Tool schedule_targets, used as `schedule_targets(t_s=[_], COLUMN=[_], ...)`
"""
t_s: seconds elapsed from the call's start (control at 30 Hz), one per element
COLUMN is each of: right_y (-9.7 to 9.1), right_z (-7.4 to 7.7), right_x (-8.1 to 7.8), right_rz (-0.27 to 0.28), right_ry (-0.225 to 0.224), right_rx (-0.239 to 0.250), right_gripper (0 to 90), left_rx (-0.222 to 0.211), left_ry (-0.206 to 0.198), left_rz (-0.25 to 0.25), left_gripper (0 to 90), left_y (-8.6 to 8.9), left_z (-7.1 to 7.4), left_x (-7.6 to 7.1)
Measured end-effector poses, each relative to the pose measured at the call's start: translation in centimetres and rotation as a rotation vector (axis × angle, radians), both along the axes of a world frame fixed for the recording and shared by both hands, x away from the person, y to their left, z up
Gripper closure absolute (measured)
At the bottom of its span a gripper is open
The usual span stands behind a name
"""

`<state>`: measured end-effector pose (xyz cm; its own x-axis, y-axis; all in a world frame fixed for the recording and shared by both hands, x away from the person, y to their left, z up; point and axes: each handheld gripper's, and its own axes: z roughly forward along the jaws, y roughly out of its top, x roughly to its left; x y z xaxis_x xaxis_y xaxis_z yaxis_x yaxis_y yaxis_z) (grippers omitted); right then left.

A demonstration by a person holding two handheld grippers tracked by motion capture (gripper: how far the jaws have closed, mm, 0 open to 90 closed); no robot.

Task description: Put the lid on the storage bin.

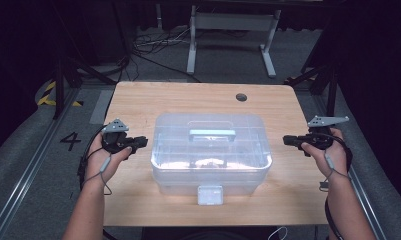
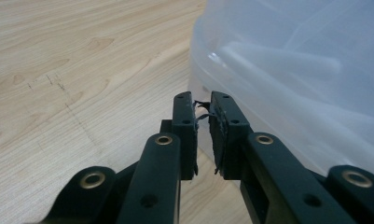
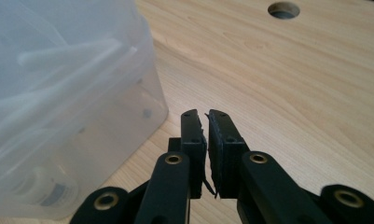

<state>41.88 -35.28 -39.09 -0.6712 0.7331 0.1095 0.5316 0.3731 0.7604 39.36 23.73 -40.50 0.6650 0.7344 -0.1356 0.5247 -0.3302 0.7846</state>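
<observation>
box: clear plastic storage box [image 1: 211, 152], lid on, centre of the high view on the wooden table [image 1: 138, 105] | left gripper [image 1: 141, 142]: left of centre, just beside the box's end, jaws a narrow slit apart, nothing between | right gripper [image 1: 287, 140]: right of centre, near the other end, jaws barely parted, holding nothing

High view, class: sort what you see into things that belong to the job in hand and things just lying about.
In the job:
- clear plastic storage box, with handle and front latch
- left gripper, beside the box
- right gripper, beside the box

Just lying about:
- cables on the floor
- white metal stand behind the table
- floor marking "4"
</observation>
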Motion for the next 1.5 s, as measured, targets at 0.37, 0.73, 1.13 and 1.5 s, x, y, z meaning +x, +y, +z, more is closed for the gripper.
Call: schedule_targets(t_s=[0.37,0.73,1.13,1.5], right_y=[-0.4,-0.2,0.6,1.1], right_z=[-3.1,-5.2,-7.5,-8.8], right_x=[1.5,2.2,1.8,1.3], right_rz=[0.004,0.008,0.019,0.039], right_ry=[0.009,0.019,-0.036,-0.053], right_rx=[-0.043,-0.062,-0.078,-0.085], right_gripper=[78.1,76.5,73.3,68.3], left_rx=[0.021,0.036,0.077,0.090], left_ry=[0.023,0.055,0.049,0.022], left_rz=[-0.029,-0.039,-0.034,-0.054], left_gripper=[74.3,70.4,64.8,58.7], left_y=[-0.6,-0.5,-0.1,0.0], left_z=[-2.8,-4.8,-6.6,-7.1], left_x=[1.0,1.3,0.8,0.1])
